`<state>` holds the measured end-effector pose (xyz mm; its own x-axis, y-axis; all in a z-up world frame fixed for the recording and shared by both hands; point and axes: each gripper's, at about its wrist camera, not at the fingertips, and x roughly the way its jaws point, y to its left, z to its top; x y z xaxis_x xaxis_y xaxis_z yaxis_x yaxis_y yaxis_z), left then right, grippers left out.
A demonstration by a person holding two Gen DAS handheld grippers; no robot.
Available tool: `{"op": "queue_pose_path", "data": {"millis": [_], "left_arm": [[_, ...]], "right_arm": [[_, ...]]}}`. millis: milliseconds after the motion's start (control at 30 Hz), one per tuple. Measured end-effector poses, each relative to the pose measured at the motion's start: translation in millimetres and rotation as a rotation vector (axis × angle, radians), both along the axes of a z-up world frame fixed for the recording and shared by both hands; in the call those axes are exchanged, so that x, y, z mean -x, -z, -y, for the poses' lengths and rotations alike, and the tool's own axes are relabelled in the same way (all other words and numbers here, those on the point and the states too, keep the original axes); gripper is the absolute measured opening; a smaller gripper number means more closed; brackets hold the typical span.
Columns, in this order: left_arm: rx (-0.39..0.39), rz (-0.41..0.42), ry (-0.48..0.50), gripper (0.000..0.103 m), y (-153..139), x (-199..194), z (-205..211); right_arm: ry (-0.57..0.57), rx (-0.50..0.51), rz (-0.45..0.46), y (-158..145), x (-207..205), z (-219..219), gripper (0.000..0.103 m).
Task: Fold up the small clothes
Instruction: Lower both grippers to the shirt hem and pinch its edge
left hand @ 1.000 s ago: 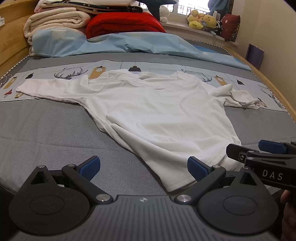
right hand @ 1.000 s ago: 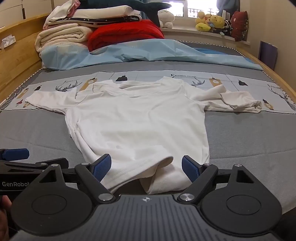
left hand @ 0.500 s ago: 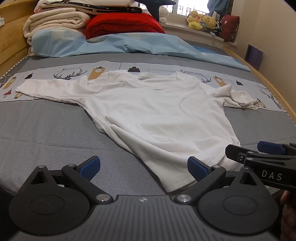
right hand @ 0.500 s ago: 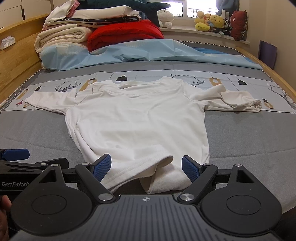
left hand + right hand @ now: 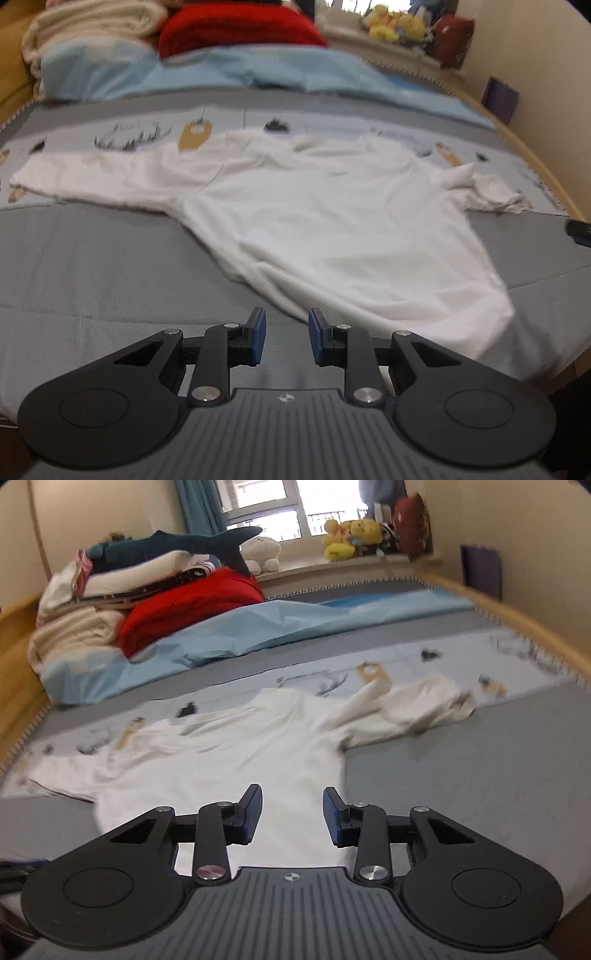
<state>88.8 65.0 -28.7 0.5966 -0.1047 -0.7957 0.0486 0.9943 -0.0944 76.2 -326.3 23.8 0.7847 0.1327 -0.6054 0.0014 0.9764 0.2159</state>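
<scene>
Up front in my left view, my left tongs [image 5: 283, 336] stood partly open with nothing between them, just short of the white shirt [image 5: 332, 229] spread on the grey bed [image 5: 92, 266]. From the right, my right tongs [image 5: 292, 816] gaped empty above the shirt [image 5: 229, 760].

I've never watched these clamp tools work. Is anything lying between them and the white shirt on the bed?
Nothing visible is. The white shirt lies spread on the grey bedcover with nothing on top. The left gripper hovers at its hem, the right gripper over its body. Both are open, holding nothing.
</scene>
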Motion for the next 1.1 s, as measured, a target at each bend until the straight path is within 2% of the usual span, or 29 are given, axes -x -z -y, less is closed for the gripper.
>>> {"op": "queue_pose_path", "data": {"millis": [67, 133, 167, 233, 300, 400, 467, 567, 700, 733, 767, 867, 1000, 1067, 1100], "left_arm": [[0.037, -0.074, -0.027, 0.027, 21, -17, -12], [0.12, -0.154, -0.065, 0.025, 39, -35, -21], [0.143, -0.174, -0.075, 0.024, 46, -41, -21], [0.171, -0.202, -0.084, 0.025, 56, -54, -18], [0.188, -0.223, -0.105, 0.025, 67, -68, -14], [0.191, -0.264, -0.152, 0.025, 83, -88, -12], [0.23, -0.289, -0.194, 0.025, 93, -96, -13], [0.262, -0.291, -0.201, 0.025, 96, -102, -9], [0.192, -0.277, -0.152, 0.025, 98, -104, 4], [0.175, -0.271, -0.139, 0.021, 98, -102, 8], [0.164, -0.265, -0.123, 0.005, 97, -102, 11], [0.185, -0.235, -0.106, 0.004, 88, -96, 7], [0.213, -0.16, -0.117, 0.003, 58, -76, -16], [0.194, -0.147, -0.141, 0.003, 46, -64, -32], [0.176, -0.146, -0.152, 0.003, 43, -60, -39]], "right_arm": [[-0.035, 0.014, -0.036, 11, -16, 9, 0.038], [-0.034, 0.016, -0.121, 31, -25, 10, 0.038], [-0.036, 0.011, -0.194, 43, -28, 6, 0.038], [-0.063, -0.029, -0.282, 58, -32, -3, 0.039], [-0.105, -0.046, -0.331, 68, -35, -16, 0.039], [-0.159, 0.026, -0.399, 83, -39, -35, 0.039], [-0.158, 0.037, -0.435, 89, -41, -39, 0.04], [-0.133, 0.011, -0.469, 98, -43, -30, 0.045], [-0.094, -0.015, -0.527, 110, -49, -24, 0.048], [-0.09, -0.028, -0.542, 113, -50, -24, 0.048], [-0.087, -0.033, -0.557, 114, -52, -24, 0.048], [-0.081, -0.051, -0.597, 120, -52, -28, 0.048], [-0.083, -0.048, -0.608, 123, -51, -33, 0.048], [-0.1, -0.036, -0.598, 122, -49, -36, 0.036], [-0.108, -0.036, -0.592, 122, -49, -36, 0.021]]}}
